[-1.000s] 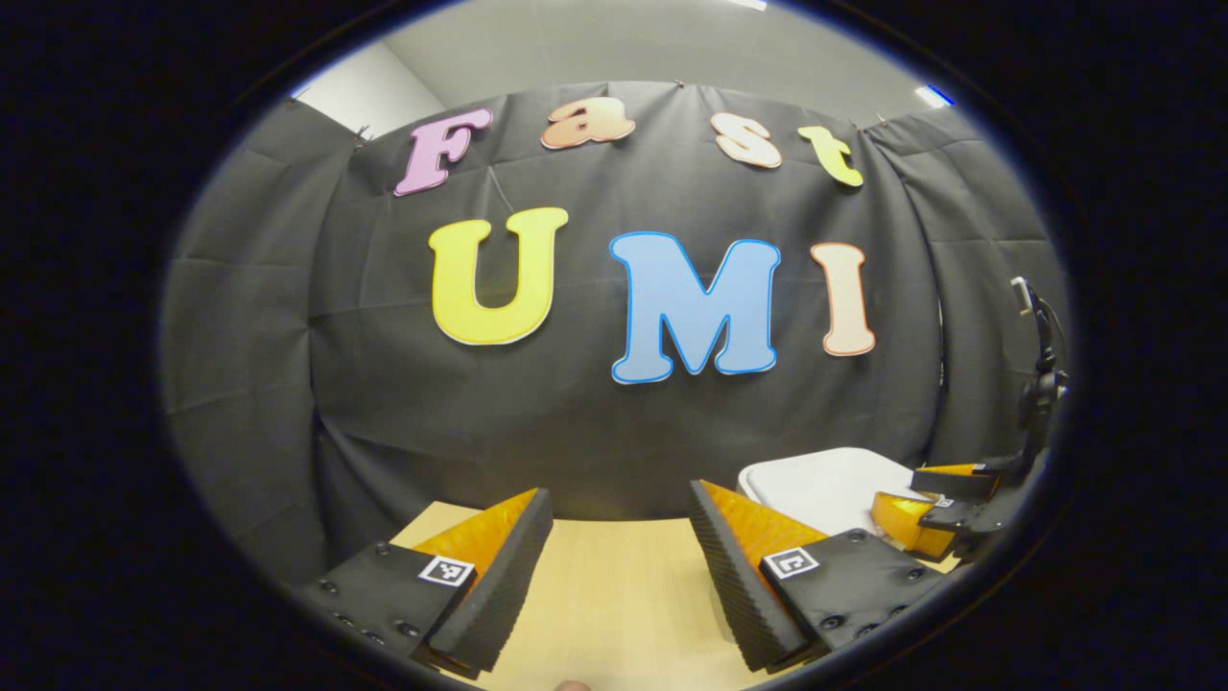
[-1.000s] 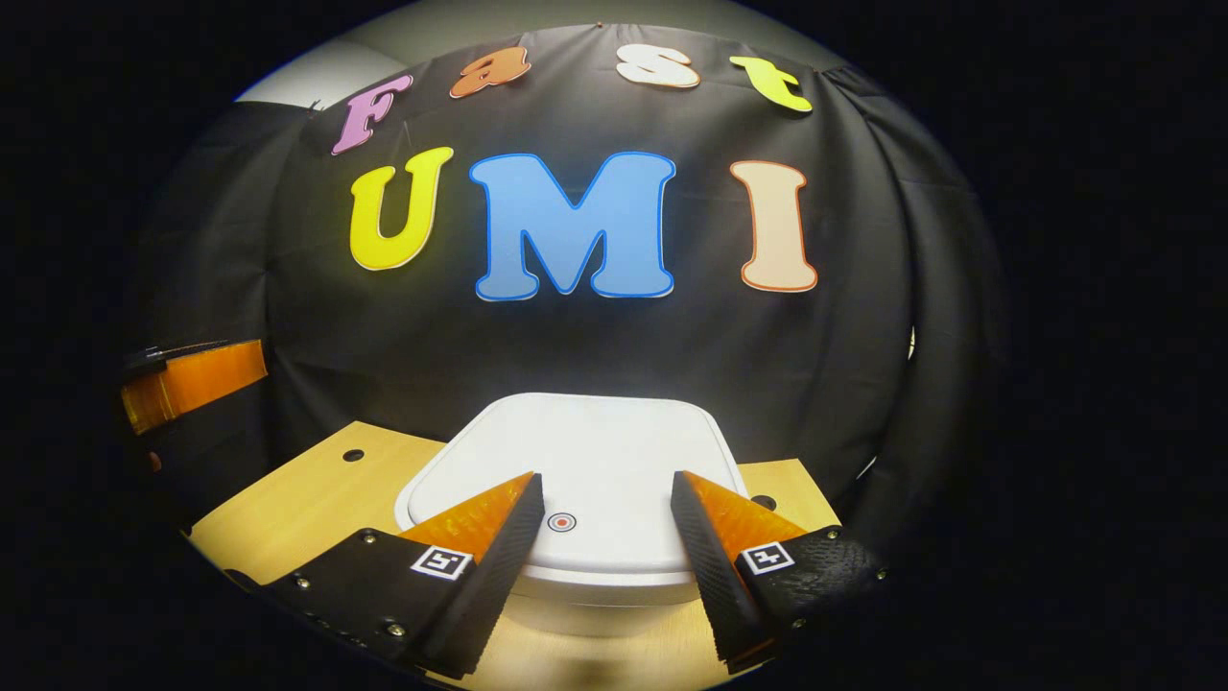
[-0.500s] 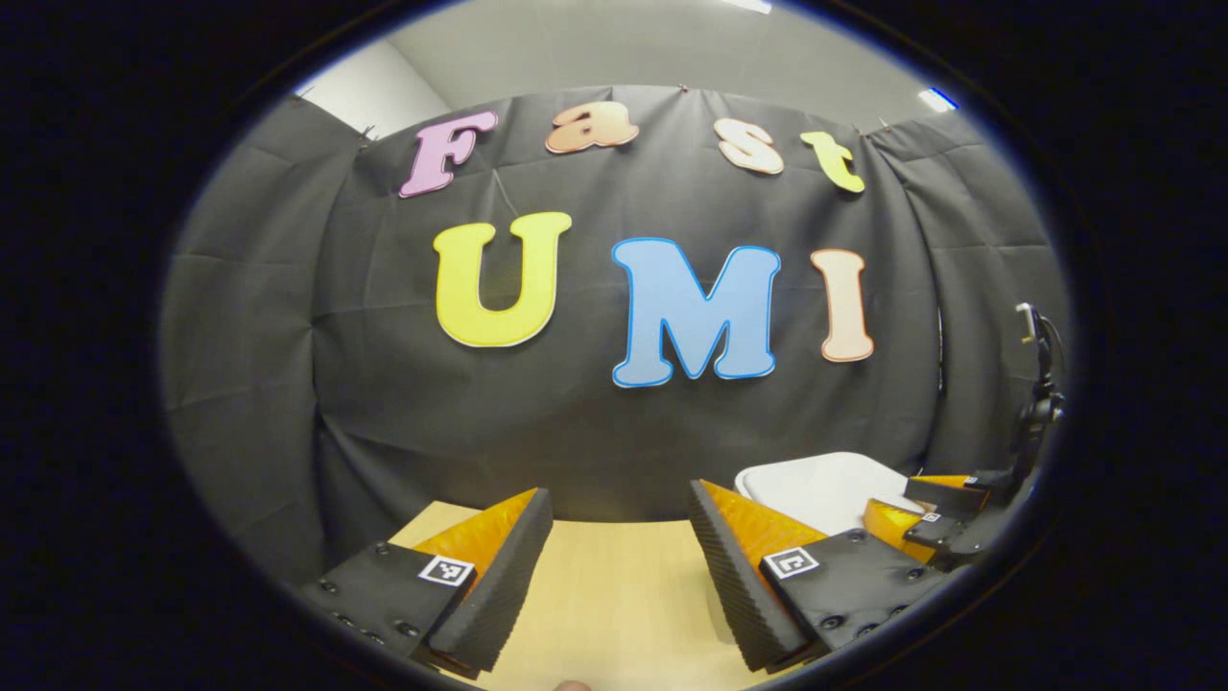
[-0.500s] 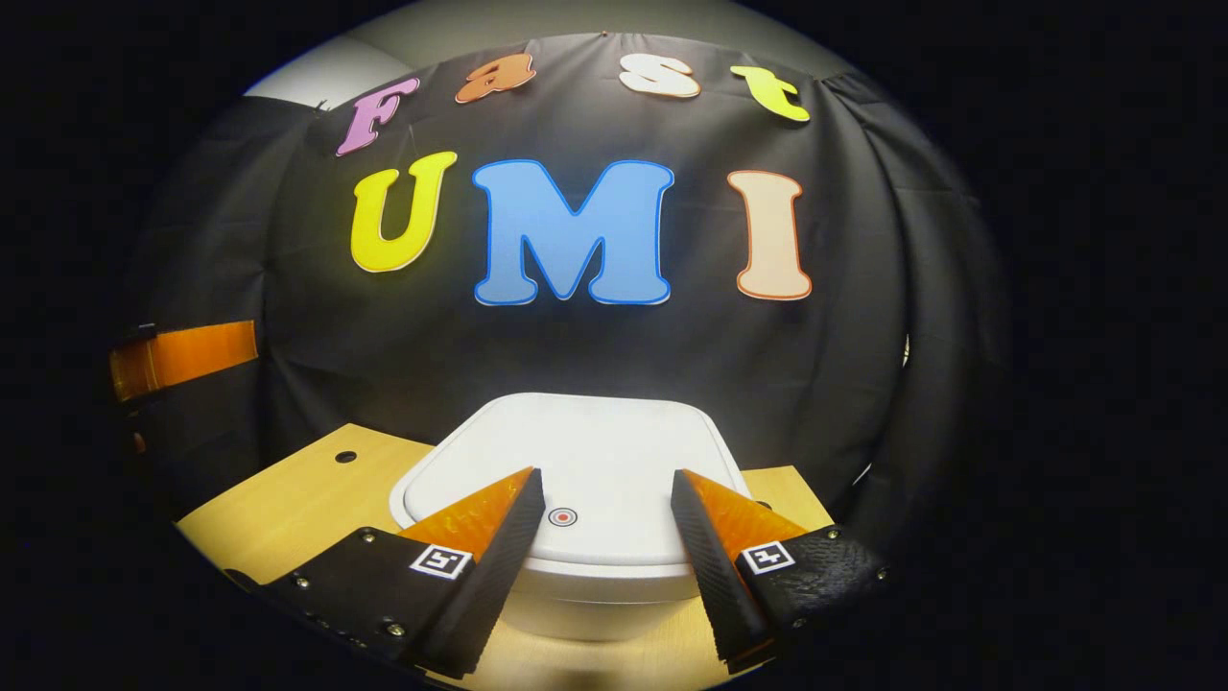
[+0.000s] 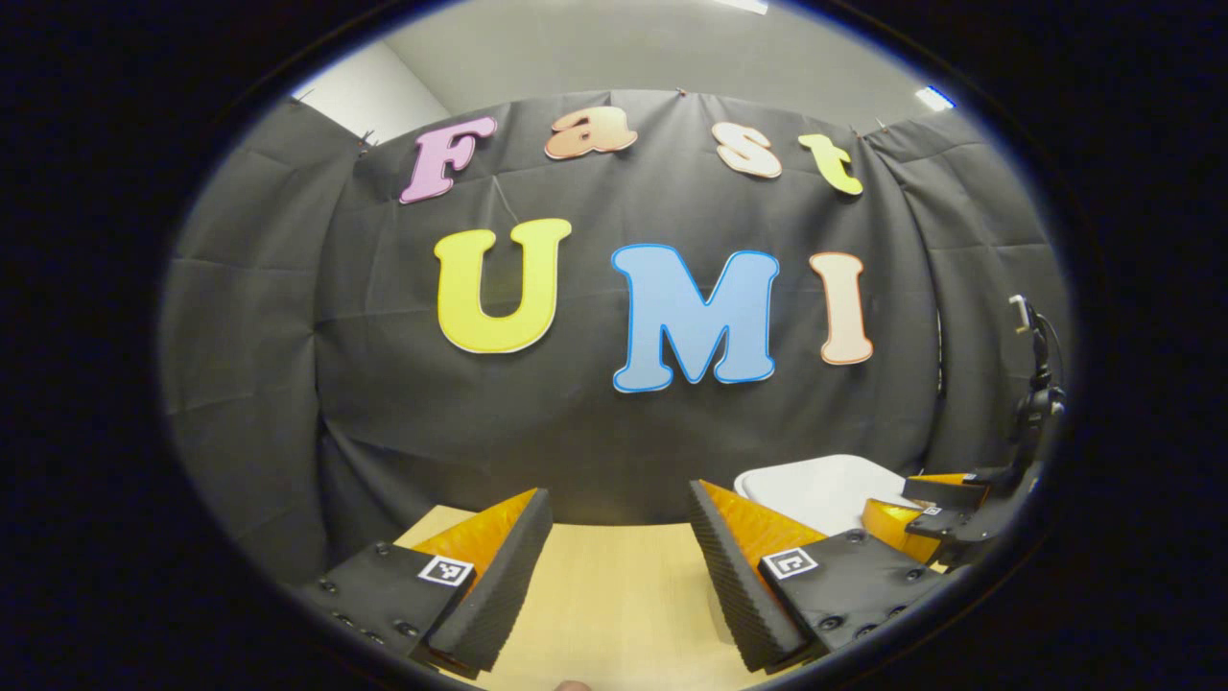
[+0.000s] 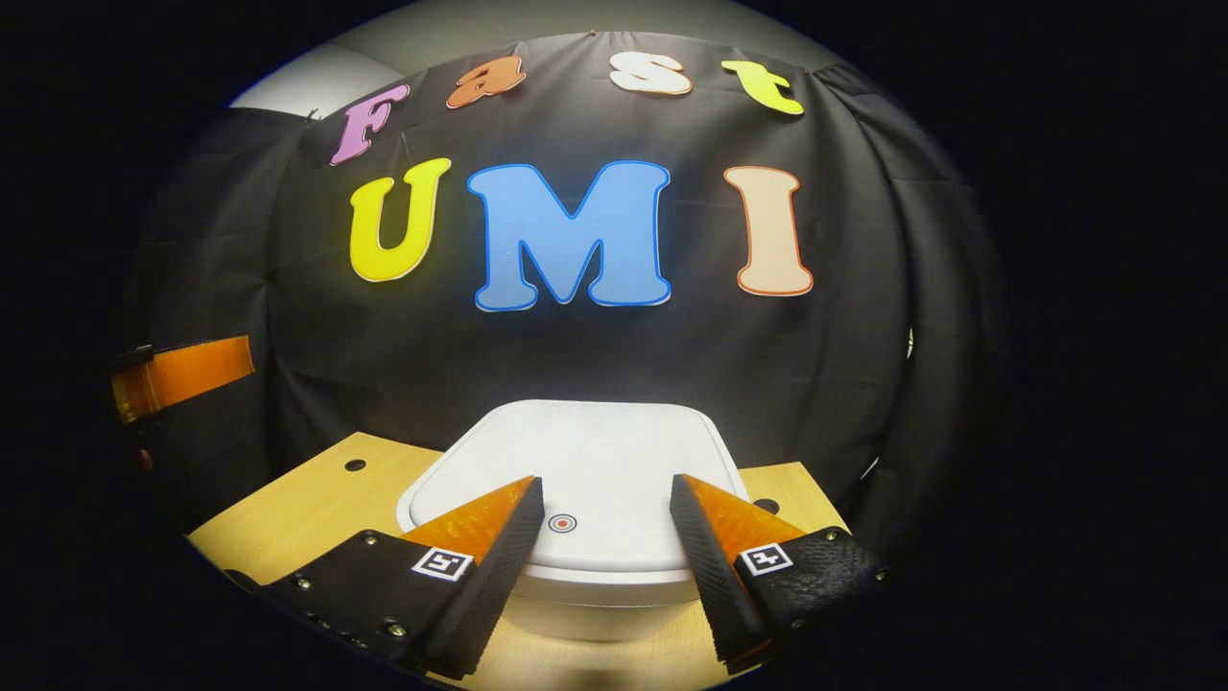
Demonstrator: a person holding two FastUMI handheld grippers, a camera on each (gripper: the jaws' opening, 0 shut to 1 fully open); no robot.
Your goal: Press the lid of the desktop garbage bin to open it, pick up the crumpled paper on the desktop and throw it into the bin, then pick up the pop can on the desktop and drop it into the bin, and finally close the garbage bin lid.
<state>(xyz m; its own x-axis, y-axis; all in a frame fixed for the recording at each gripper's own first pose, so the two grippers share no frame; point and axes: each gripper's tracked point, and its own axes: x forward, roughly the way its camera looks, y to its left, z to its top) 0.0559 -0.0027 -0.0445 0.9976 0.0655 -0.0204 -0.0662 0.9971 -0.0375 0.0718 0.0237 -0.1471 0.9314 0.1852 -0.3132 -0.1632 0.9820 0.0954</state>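
- R gripper (image 6: 606, 518): released, fingers apart, nothing between them. Hovers at near edge of the white rounded-square plastic bin (image 6: 585, 480); whether it touches the lid, can't tell.
- Bin lid shut, flat. Small red-ringed round button (image 6: 562, 523) on lid's near edge, seen in the gap between R fingers.
- Bin sits on light wood counter (image 6: 317, 499), close to black cloth wall at far side. Two small dark holes in counter, one left of bin, one right.
- L gripper (image 5: 621, 533): released, fingers wide, empty; over bare counter (image 5: 614, 595).
- In left gripper view: bin (image 5: 815, 485) at far right, R gripper (image 5: 935, 513) over its right part.
- In right gripper view: L gripper finger at far left edge.
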